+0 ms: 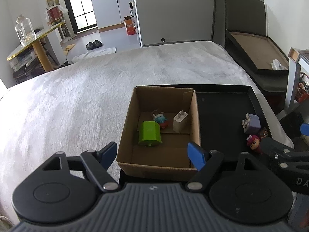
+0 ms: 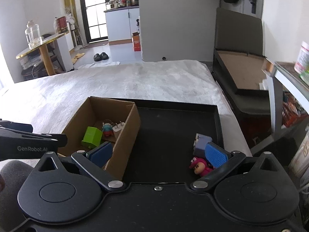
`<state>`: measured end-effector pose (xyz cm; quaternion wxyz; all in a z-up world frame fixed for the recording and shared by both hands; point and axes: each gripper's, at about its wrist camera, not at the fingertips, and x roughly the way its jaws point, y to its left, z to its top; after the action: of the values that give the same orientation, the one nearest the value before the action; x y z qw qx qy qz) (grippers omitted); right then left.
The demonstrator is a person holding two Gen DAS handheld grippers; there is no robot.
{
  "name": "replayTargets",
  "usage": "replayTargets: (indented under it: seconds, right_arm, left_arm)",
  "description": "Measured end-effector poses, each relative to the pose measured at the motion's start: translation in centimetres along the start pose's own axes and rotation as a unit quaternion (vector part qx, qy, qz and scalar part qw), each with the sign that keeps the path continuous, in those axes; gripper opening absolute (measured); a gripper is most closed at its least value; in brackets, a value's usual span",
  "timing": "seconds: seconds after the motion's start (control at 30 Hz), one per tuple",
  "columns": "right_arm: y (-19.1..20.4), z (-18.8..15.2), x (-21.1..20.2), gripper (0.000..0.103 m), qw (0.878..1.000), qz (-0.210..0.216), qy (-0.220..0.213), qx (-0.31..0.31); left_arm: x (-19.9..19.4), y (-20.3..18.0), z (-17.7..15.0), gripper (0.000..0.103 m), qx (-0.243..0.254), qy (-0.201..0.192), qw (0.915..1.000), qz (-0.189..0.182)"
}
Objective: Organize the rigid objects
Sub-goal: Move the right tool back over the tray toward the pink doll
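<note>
A cardboard box stands on the left part of a black tray. In the box lie a green block, a small blue-and-red figurine and a white charger. A purple charger and a pink figurine rest on the tray's right side. My left gripper hangs open above the box's near edge, holding nothing. My right gripper is open over the tray, its right finger just in front of the purple charger and the pink figurine.
The tray lies on a bed with a white fleecy blanket. A dark bench with a brown top stands to the right, next to a shelf unit. A side table with a glass jar is at the far left.
</note>
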<state>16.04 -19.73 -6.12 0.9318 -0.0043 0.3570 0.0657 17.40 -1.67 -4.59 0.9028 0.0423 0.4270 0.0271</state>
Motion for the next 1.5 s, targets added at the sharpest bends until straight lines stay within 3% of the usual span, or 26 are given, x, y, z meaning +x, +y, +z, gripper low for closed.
replayTargets:
  seconds: [0.97, 1.5]
  right_arm:
    - [-7.3, -3.2, 1.6, 0.103, 0.997, -0.002, 0.001, 0.072]
    - [-9.6, -4.7, 5.5, 0.091, 0.994, 0.008, 0.020, 0.109]
  left_arm:
    - [2.0, -6.6, 0.7, 0.079, 0.071, 0.013, 0.9970, 0.025]
    - [5.7, -8.4, 0.6, 0.079, 0.088, 0.028, 0.9943, 0.053]
